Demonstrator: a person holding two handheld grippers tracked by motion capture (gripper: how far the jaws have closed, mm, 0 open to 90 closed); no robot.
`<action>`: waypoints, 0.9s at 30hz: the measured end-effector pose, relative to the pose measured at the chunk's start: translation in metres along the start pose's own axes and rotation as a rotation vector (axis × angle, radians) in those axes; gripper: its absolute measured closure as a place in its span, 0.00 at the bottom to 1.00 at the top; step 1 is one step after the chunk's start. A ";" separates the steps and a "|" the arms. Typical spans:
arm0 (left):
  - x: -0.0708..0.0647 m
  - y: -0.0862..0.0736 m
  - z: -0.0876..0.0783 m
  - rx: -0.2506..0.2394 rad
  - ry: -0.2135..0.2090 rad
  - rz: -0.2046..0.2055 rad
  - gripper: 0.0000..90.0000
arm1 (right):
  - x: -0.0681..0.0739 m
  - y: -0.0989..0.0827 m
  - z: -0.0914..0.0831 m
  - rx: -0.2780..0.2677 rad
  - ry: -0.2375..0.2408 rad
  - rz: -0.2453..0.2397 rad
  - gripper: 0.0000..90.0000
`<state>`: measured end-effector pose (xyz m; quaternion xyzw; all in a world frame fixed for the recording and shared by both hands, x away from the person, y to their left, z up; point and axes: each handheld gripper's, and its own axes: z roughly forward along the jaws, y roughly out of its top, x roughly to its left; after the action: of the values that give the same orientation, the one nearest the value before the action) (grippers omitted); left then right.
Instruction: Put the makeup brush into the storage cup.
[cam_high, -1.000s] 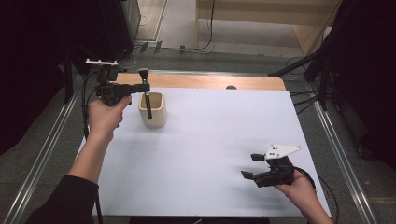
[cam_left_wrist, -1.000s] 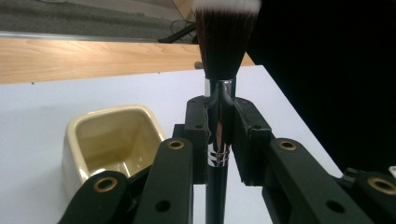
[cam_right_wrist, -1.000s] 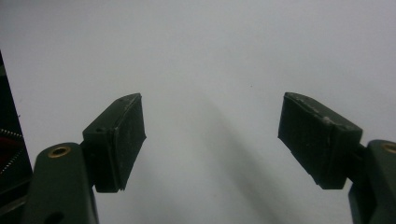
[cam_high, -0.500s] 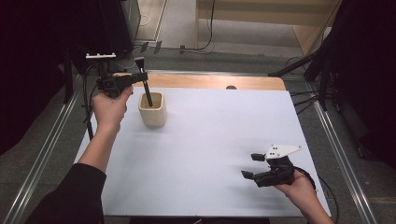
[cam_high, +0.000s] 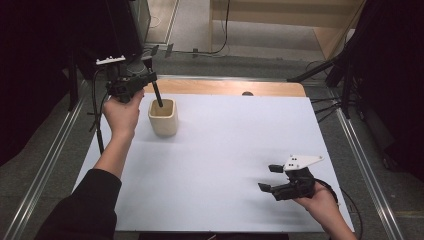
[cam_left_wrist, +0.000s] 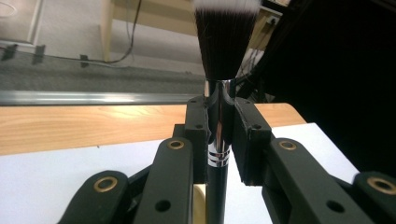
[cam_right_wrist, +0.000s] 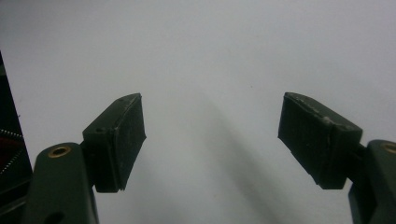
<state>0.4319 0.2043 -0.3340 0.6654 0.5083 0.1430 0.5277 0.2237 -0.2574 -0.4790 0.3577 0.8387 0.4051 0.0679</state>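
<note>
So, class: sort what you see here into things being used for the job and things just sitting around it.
In use:
- left gripper, clamped on the brush
- brush, handle end in the cup
- cup

Idle or background:
- right gripper, open, holding nothing
- white mat
- wooden table edge

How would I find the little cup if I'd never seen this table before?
Start at the big white sheet covering the table, then go to its far left corner. The cup stands there, beside the person's left hand. It is cream and squarish, and a black brush, held by the left tool, pokes into its open top.
</note>
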 end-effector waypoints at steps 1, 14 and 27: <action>0.000 -0.001 0.001 -0.003 0.001 0.006 0.87 | 0.000 0.000 0.000 0.000 -0.001 0.001 0.27; 0.007 -0.003 0.010 -0.060 -0.002 0.002 0.87 | 0.000 0.000 0.000 0.004 0.005 0.008 0.27; 0.010 -0.010 0.020 -0.015 0.027 0.045 0.87 | 0.001 0.000 0.001 -0.001 0.007 -0.001 0.27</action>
<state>0.4454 0.2002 -0.3544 0.6706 0.4991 0.1680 0.5224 0.2236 -0.2565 -0.4790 0.3558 0.8389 0.4066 0.0653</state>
